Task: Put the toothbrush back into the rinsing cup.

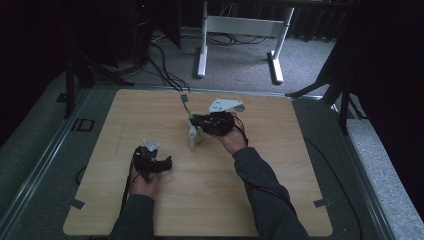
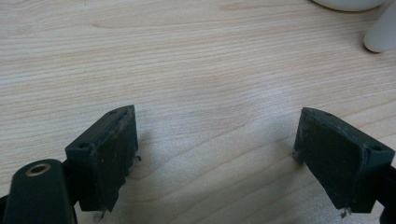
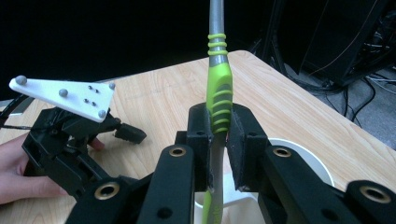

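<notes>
Green and grey, the toothbrush (image 3: 218, 100) stood nearly upright between the jaws of the right hand-held gripper (image 3: 217, 140), which were closed tight on its ribbed green grip. Its grey neck rose above the jaws and out of the top of the right gripper view; its lower end dropped below them into a white cup (image 3: 299, 156) sitting directly under that hand-held gripper. In the high view the right hand-held gripper (image 1: 196, 120) sat near the middle of the light wooden worktop (image 1: 260, 150), its jaws pointing towards the person's left, with the toothbrush (image 1: 186, 106) slanting up and away from them and the cup (image 1: 196, 134) just below.

The left hand-held gripper (image 1: 167, 161) lay well apart from the toothbrush, closer to the person and off to the left of the cup. In the right gripper view it showed on the far side of the toothbrush, a hand wrapped around its body and a white three-cornered plate on top. Its jaws stood wide apart with nothing between them but bare worktop (image 2: 196, 70); the pads (image 2: 114, 154) hung just above the wood. At the upper right corner of the left gripper view, well beyond the open jaws, showed the white edge of the cup (image 2: 348, 3) and a white rounded object (image 2: 383, 32) beside it, too cropped to identify.
</notes>
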A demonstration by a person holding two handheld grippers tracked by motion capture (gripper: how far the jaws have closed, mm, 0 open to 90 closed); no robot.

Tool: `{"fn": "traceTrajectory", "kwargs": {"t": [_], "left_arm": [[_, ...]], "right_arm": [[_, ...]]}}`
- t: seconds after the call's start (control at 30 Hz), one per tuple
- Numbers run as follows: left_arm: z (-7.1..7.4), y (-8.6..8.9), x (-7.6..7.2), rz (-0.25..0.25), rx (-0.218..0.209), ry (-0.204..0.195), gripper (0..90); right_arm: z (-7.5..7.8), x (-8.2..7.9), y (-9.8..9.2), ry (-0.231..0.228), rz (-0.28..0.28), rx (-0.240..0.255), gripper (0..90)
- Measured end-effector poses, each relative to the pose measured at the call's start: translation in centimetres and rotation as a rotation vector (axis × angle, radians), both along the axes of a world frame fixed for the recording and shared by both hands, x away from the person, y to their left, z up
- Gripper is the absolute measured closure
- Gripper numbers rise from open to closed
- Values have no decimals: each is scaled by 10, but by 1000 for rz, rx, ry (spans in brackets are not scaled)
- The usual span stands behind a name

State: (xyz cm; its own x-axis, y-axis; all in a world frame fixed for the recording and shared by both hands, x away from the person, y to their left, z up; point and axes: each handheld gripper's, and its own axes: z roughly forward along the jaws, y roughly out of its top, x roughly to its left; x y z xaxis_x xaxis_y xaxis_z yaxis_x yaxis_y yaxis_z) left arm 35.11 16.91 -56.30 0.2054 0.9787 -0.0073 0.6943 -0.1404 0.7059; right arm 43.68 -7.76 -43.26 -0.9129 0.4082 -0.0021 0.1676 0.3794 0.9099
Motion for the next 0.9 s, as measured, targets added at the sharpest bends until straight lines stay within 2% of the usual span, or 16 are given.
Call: {"fn": "traceTrajectory", "kwargs": {"t": [0.9], "left_arm": [[0,0,0,3,-2,-2,141]], "right_arm": [[-1,0,13,-4,-22,41,796]]}}
